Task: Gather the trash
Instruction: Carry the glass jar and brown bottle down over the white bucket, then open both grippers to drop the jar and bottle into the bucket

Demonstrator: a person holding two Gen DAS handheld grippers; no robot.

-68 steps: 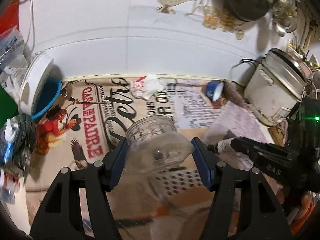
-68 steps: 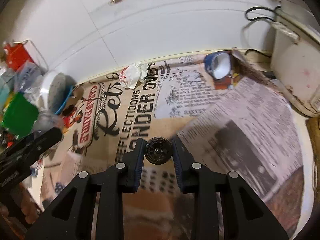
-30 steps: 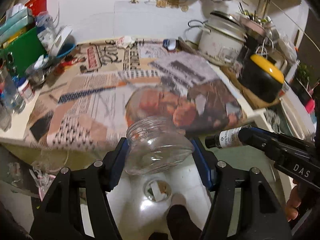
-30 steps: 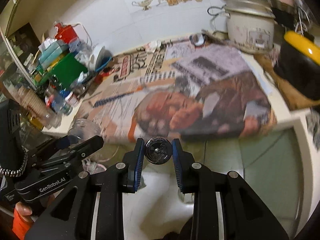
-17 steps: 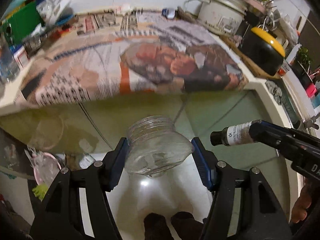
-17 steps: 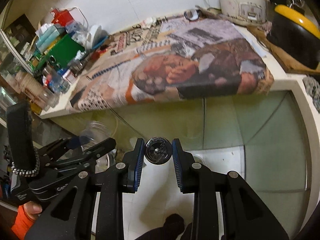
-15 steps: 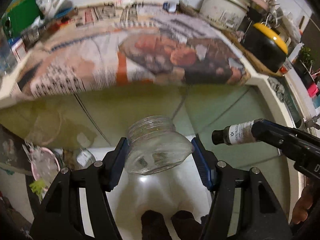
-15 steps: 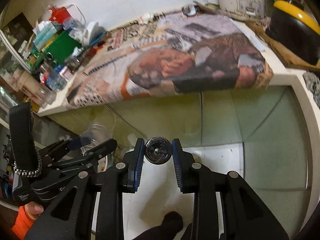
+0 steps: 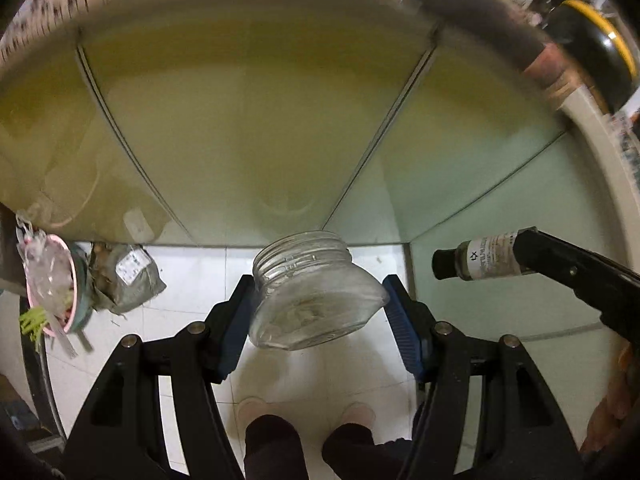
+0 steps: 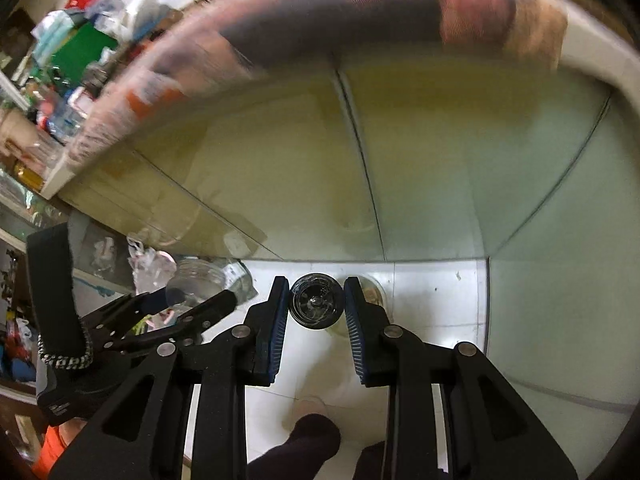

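Pale green cabinet doors (image 9: 256, 128) fill most of both views, running down to a white tiled floor (image 9: 304, 376), with the blurred edge of a paper-covered counter (image 10: 320, 12) above. At the floor's left stands a pink bin (image 9: 60, 300) lined with a clear bag, and just beside it lies a crumpled grey packet (image 9: 128, 280). The person's dark-trousered legs (image 9: 276, 448) and pale shoes show at the bottom.

The left gripper (image 9: 318, 312) has its blue pads clamped on the wide body of a clear glass jar (image 9: 312, 296), held above the floor, mouth pointing away and lidless. The right gripper (image 10: 316, 304) is closed on a small dark-capped bottle (image 10: 316, 300), seen cap-on from its own camera; from the left wrist view its white label is visible, though the print is too small to read
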